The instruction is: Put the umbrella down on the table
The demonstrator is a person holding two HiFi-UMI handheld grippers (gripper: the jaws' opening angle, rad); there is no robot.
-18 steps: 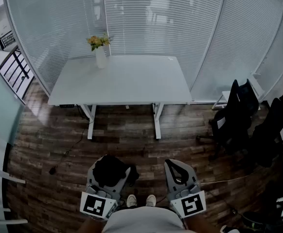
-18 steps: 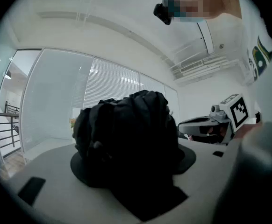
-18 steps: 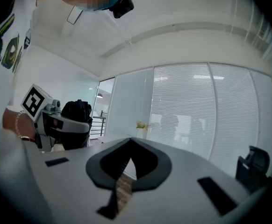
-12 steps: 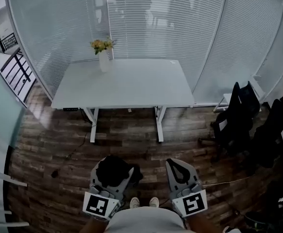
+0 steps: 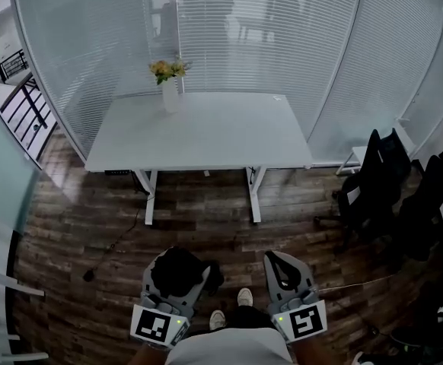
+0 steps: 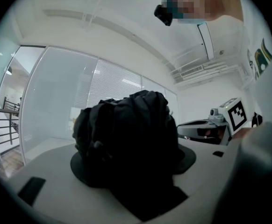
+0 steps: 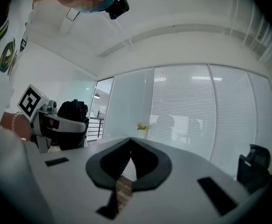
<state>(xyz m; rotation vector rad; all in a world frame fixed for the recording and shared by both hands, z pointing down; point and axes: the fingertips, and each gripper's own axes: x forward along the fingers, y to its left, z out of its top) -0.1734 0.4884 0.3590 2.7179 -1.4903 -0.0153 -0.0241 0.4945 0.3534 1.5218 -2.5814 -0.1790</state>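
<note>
At the person's left side, the left gripper [image 5: 180,265] has its jaws spread wide and clamped on a bundled black umbrella [image 6: 126,134], which bulges above them. The gripper is held low and level, pointing at the white table [image 5: 206,131] well ahead of it. Just to its right, the right gripper [image 5: 282,258] is held level too, its jaws pressed together at the tips with nothing between them.

umbrella [image 6: 126,143]: hides left gripper [image 5: 179,263] jaws' tips | person's torso [image 5: 221,350]: cut by bottom edge
</note>
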